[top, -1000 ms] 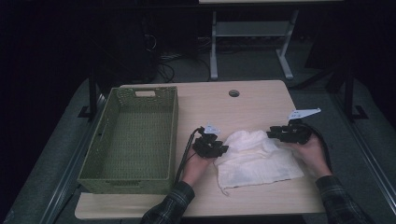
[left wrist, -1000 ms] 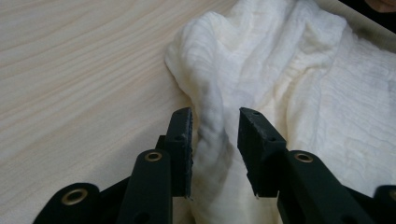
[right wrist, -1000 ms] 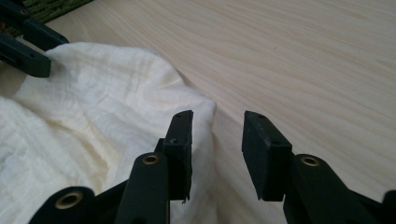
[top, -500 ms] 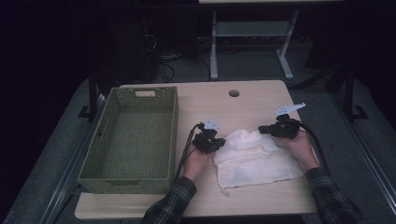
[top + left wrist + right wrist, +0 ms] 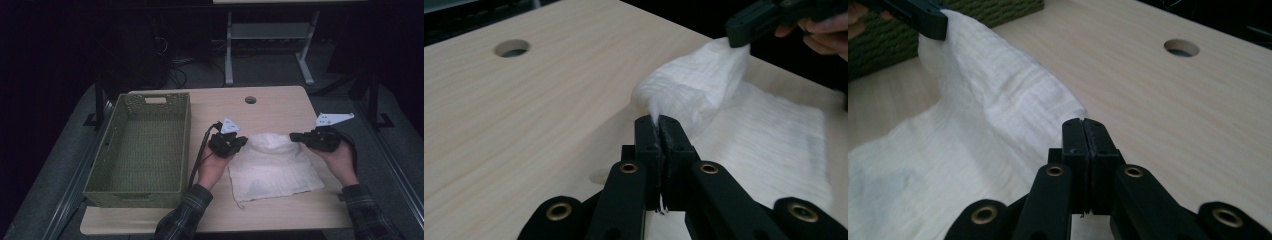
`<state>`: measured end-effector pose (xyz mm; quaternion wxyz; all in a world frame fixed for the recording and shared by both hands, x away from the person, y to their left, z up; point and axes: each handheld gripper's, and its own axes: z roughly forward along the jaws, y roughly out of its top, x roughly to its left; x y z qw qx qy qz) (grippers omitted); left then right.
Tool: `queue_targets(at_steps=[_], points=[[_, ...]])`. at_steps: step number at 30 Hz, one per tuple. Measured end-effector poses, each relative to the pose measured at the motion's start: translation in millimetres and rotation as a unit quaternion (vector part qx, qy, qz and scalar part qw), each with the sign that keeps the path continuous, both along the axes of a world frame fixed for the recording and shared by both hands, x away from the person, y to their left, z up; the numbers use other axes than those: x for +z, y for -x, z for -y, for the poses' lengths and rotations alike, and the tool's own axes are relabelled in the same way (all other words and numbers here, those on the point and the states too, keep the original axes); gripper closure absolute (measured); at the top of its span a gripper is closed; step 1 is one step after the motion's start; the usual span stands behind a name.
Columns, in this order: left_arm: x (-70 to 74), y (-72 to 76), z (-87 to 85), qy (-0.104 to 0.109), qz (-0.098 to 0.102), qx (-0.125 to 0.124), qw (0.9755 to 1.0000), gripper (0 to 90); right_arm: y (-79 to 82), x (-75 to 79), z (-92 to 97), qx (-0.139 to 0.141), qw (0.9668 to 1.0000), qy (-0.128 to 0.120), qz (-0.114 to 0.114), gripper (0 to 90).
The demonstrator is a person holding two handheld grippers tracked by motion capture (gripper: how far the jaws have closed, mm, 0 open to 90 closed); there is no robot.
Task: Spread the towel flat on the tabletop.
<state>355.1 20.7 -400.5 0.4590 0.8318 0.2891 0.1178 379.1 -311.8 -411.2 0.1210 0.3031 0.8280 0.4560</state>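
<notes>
The wooden surface [image 5: 280, 107] carried everything, and the white cloth [image 5: 272, 167] on it serves as the landmark here. Largest after the surface was the green woven basket [image 5: 142, 145], which stood well to the left of the cloth, apart from it, with its long side running away from the person. The cloth itself lay spread on the surface between the two hands, its near part flat and its far edge lifted into a raised ridge. Beyond the cloth, toward the far edge of the surface, sat a small round hole [image 5: 250, 99].

The left tongs [image 5: 239, 141] sat at the cloth's far left corner; in the left gripper view the jaws were pressed together on a pinch of the fabric [image 5: 696, 82], which rose in a fold just ahead of them. The right tongs [image 5: 296, 136] sat at the cloth's far right corner; in the right gripper view the jaws were likewise fully closed, with the cloth's edge [image 5: 998, 115] running right up to them and caught there. Both corners were held clear of the surface.
</notes>
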Motion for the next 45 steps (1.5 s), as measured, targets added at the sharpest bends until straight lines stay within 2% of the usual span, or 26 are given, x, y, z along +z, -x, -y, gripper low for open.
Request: queue_targets(at_steps=[3, 6, 11, 15, 17, 19, 22, 25, 28, 30, 32, 34, 37, 39, 41, 43, 45], points=[[-6.9, 15.5, 7.0, -0.016, -0.009, -0.029, 0.9994, 87.4, 16.3, -7.3, 5.2, 0.0, 0.9998, 0.021, -0.005, 88.5], [-13.2, 30.4, 11.8, -0.027, -0.022, -0.057, 0.9978, 87.3, 30.4, -16.0, 13.9, -0.002, 0.9994, 0.028, -0.021, 88.5], [-29.5, 53.7, 19.2, -0.057, -0.049, -0.099, 0.9922, 86.3, 53.3, -29.3, 22.6, 0.004, 0.9981, 0.036, -0.049, 88.5], [-43.5, 62.3, 22.3, -0.072, -0.078, -0.113, 0.9878, 79.6, 67.5, -41.0, 22.7, 0.011, 0.996, 0.052, -0.072, 88.5], [-44.1, 63.2, 20.3, -0.066, -0.084, -0.112, 0.988, 75.3, 71.4, -46.1, 22.3, 0.014, 0.9947, 0.062, -0.08, 88.2], [-38.2, 61.1, 14.6, -0.059, -0.076, -0.105, 0.9898, 72.4, 73.7, -47.0, 23.8, 0.014, 0.9947, 0.061, -0.081, 86.0], [-27.8, 55.4, 1.8, -0.037, -0.063, -0.076, 0.9944, 69.5, 72.3, -40.2, 29.8, 0.008, 0.9965, 0.039, -0.074, 79.4], [-23.9, 46.8, -13.1, -0.029, -0.052, -0.034, 0.9976, 69.9, 69.0, -33.8, 35.7, -0.001, 0.9977, 0.026, -0.062, 77.6], [-27.9, 39.1, -21.3, -0.037, -0.053, -0.013, 0.9978, 70.5, 66.3, -32.2, 38.9, -0.012, 0.9981, 0.022, -0.056, 76.7], [-32.1, 35.3, -21.7, -0.037, -0.06, -0.012, 0.9974, 70.2, 64.7, -32.3, 40.0, -0.018, 0.9981, 0.023, -0.054, 76.3], [-34.9, 33.2, -17.5, -0.031, -0.065, -0.02, 0.9972, 69.6, 62.9, -32.7, 39.7, -0.023, 0.9981, 0.024, -0.051, 75.9], [-38.4, 32.2, -10.1, -0.041, -0.065, -0.035, 0.9964, 67.5, 59.7, -32.6, 39.4, -0.027, 0.9982, 0.025, -0.048, 74.5], [-45.5, 31.4, -0.8, -0.044, -0.076, -0.057, 0.9945, 63.6, 51.9, -32.1, 38.1, -0.034, 0.9981, 0.026, -0.043, 73.3], [-48.7, 32.1, 3.7, -0.036, -0.085, -0.068, 0.9934, 62.1, 44.5, -30.9, 38.0, -0.042, 0.9979, 0.032, -0.037, 72.2], [-50.7, 32.8, 6.5, -0.041, -0.088, -0.081, 0.9919, 60.5, 34.1, -31.4, 39.5, -0.051, 0.9976, 0.027, -0.038, 72.1], [-53.1, 34.1, 10.2, -0.046, -0.09, -0.085, 0.9912, 61.7, 25.9, -32.8, 40.1, -0.055, 0.9972, 0.026, -0.045, 71.5], [-54.4, 34.5, 12.0, -0.048, -0.094, -0.088, 0.9905, 68.2, 17.2, -35.3, 39.6, -0.054, 0.9971, 0.022, -0.05, 71.3]])
